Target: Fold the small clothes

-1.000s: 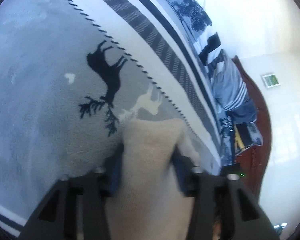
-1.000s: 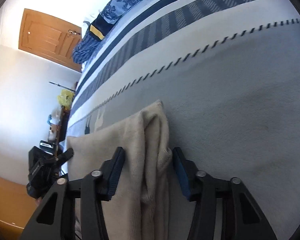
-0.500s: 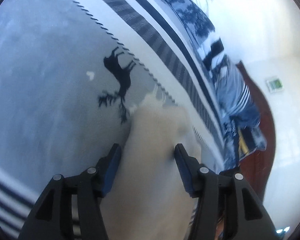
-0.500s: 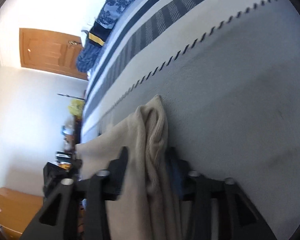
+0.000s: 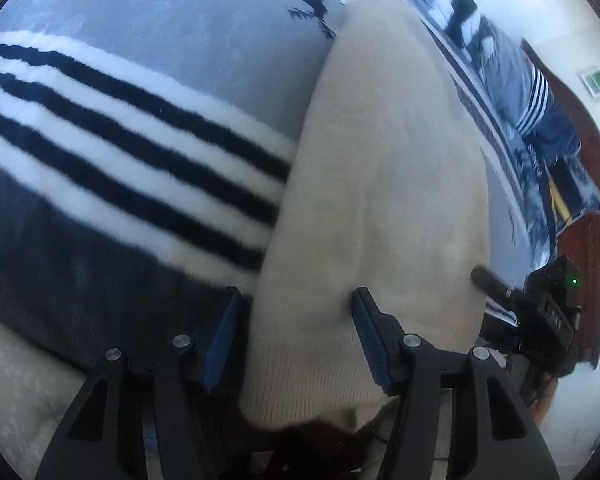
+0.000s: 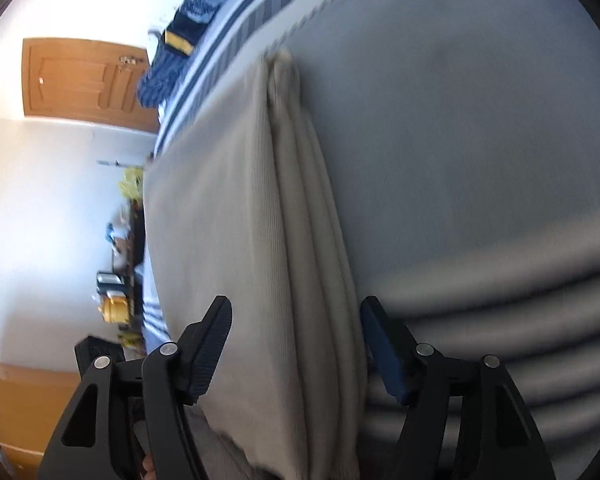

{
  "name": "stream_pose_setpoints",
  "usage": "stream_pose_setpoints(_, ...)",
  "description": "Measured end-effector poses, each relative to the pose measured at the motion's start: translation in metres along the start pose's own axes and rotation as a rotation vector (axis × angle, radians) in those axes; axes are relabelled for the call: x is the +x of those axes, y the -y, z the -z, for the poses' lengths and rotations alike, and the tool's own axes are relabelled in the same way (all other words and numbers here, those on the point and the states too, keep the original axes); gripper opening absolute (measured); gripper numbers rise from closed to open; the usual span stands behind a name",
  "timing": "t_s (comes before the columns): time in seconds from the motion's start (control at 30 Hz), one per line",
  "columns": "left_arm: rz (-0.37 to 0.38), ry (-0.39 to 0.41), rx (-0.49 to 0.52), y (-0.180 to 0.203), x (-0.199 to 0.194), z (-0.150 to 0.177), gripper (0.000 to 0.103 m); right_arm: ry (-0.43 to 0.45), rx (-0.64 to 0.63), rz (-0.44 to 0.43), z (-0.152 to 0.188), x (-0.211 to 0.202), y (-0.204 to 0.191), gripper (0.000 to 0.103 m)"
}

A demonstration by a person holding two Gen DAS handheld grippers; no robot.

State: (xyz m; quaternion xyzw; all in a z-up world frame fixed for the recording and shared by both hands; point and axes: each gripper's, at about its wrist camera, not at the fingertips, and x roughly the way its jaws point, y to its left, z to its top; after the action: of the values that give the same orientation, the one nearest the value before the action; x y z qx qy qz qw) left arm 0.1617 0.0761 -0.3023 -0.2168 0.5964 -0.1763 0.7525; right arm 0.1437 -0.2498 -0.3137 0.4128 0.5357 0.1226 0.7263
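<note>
**Q:** Left wrist view: where does the garment lie relative to the tool?

**A:** The cream knit garment (image 5: 384,184) runs straight ahead of the left gripper (image 5: 296,336), long axis aligned with the fingers, near hem between the jaws, far end toward the deer print on the grey blanket (image 5: 160,40). The jaws stand wide, with fabric filling the gap. Whether the pads actually pinch it cannot be determined. The striped blanket band (image 5: 120,152) lies to the left.

**Q:** Right wrist view?

**A:** The same garment (image 6: 236,220) extends away from the right gripper (image 6: 296,344), again lengthwise. Its stacked folded edge (image 6: 312,208) sits between the jaws, nearer the right finger (image 6: 384,348). The jaws are spread, and a grasp cannot be confirmed.

**Q:** Which relation governs the next move?

**A:** Probably the shared axis: both tools sit at the near end, side by side, so any fold likely carries that end toward the far end.
</note>
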Motion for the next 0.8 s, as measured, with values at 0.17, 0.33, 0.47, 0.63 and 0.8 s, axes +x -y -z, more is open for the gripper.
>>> stream_pose_setpoints(0.17, 0.002, -0.040, 0.021, -0.002, 0.002, 0.019, 0.051, -0.067, -0.058, 0.097, 0.045, -0.001, -0.006, 0.071)
stream_pose_setpoints(0.33, 0.032, -0.044, -0.020, -0.012, -0.004, 0.022, 0.025, -0.073, -0.023, 0.117, 0.063, -0.003, -0.004, 0.056)
stream_pose_setpoints(0.47, 0.050, -0.022, -0.039, -0.024, -0.017, 0.031, 0.012, -0.061, 0.004, 0.164, 0.069, -0.007, 0.001, 0.023)
stream_pose_setpoints(0.63, -0.055, 0.011, 0.039, -0.011, -0.018, 0.038, 0.015, -0.055, -0.073, 0.249, 0.088, -0.007, -0.006, 0.022)
stream_pose_setpoints(0.8, -0.230, 0.134, 0.161, 0.016, -0.036, 0.057, 0.038, -0.019, -0.074, 0.323, 0.095, -0.017, -0.009, 0.062)
